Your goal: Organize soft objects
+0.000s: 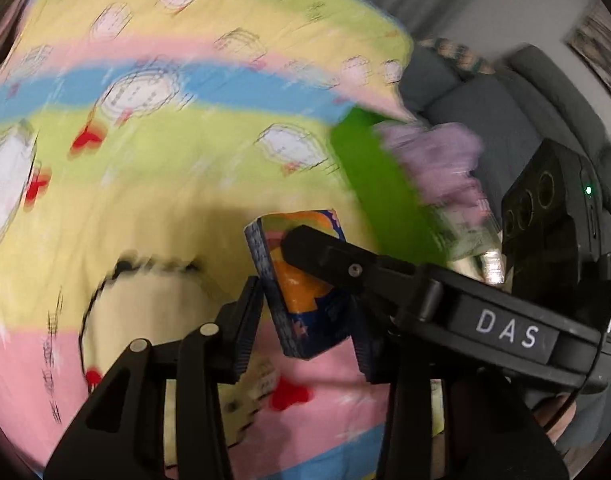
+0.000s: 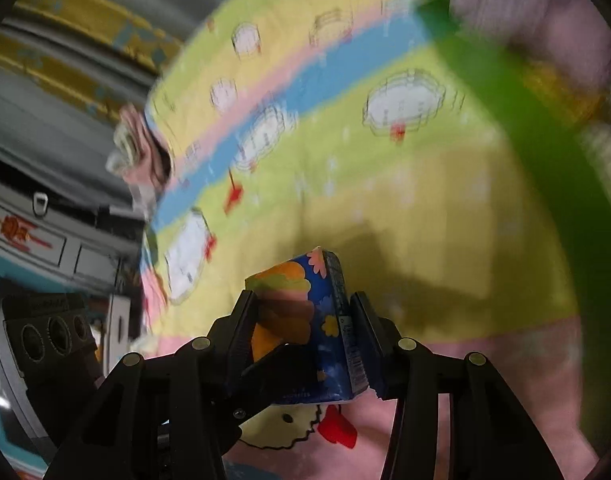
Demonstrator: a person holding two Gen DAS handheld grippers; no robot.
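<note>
A small soft pack with a dark blue wrapper and an orange and pink print (image 1: 305, 284) (image 2: 305, 320) is held above a pastel striped blanket with white cartoon faces (image 1: 145, 160) (image 2: 365, 160). In the left wrist view my left gripper (image 1: 303, 312) has its jaws on either side of the pack, and a finger of my right gripper (image 1: 325, 256) crosses in front of it. In the right wrist view my right gripper (image 2: 301, 320) is shut on the same pack. Both views are blurred by motion.
A bright green object (image 1: 381, 184) (image 2: 525, 128) and a lilac soft thing (image 1: 437, 152) lie at the blanket's right edge. A grey sofa (image 1: 485, 100) stands behind. A cabinet with drawers (image 2: 45, 236) is at the left in the right wrist view.
</note>
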